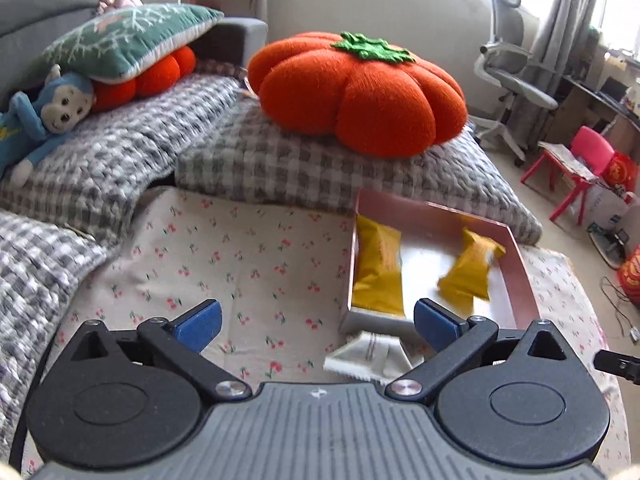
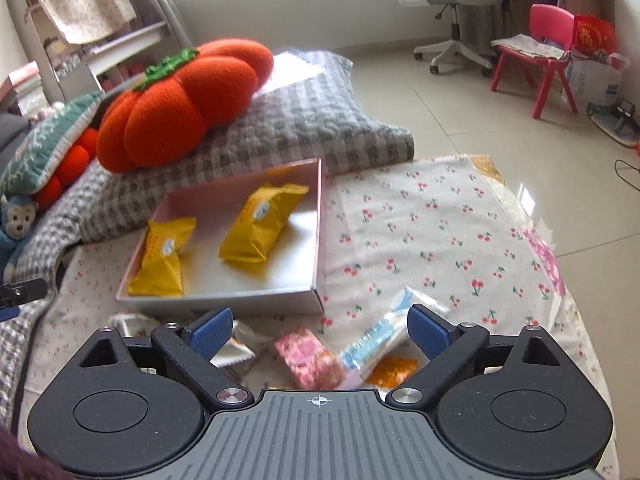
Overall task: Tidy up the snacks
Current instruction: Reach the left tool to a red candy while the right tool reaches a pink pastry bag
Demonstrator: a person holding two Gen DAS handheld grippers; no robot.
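In the left wrist view, the left gripper (image 1: 318, 326) is seen with its blue-padded jaws spread wide and nothing held between them. Beneath it a cream cloth printed with small red cherries (image 1: 248, 256) is spread out. On the right of this cloth a shallow pink cardboard box with a white floor (image 1: 520, 276) is set, and two yellow foil snack packets are seen inside it: one (image 1: 378, 266) lies along the left wall, the other (image 1: 470, 270) is blurred, near the right wall. A white crinkle-edged snack wrapper (image 1: 372, 354) lies on the cloth just in front of the box's near wall, partly hidden by the right jaw. Beyond the cloth a grey and white checked quilt (image 1: 280, 164) is seen, with a large orange pumpkin-shaped plush cushion (image 1: 360, 96) resting on it. A blue monkey soft toy (image 1: 44, 120) lies at the far left.

In the right wrist view, the right gripper (image 2: 320, 332) is likewise shown with its jaws wide apart, gripping nothing. The same box (image 2: 318, 236) is seen just beyond the jaws, with both yellow packets (image 2: 164, 256) (image 2: 260, 228) lying in it, apart from each other. Near the jaws, loose snacks lie on the cherry cloth (image 2: 420, 232): a pink speckled packet (image 2: 310, 358), a blue and white long wrapper (image 2: 380, 340) just right of it, and an orange packet (image 2: 392, 372) partly under that wrapper. A pink plastic child's chair (image 2: 536, 52) stands on the tiled floor at the far right.
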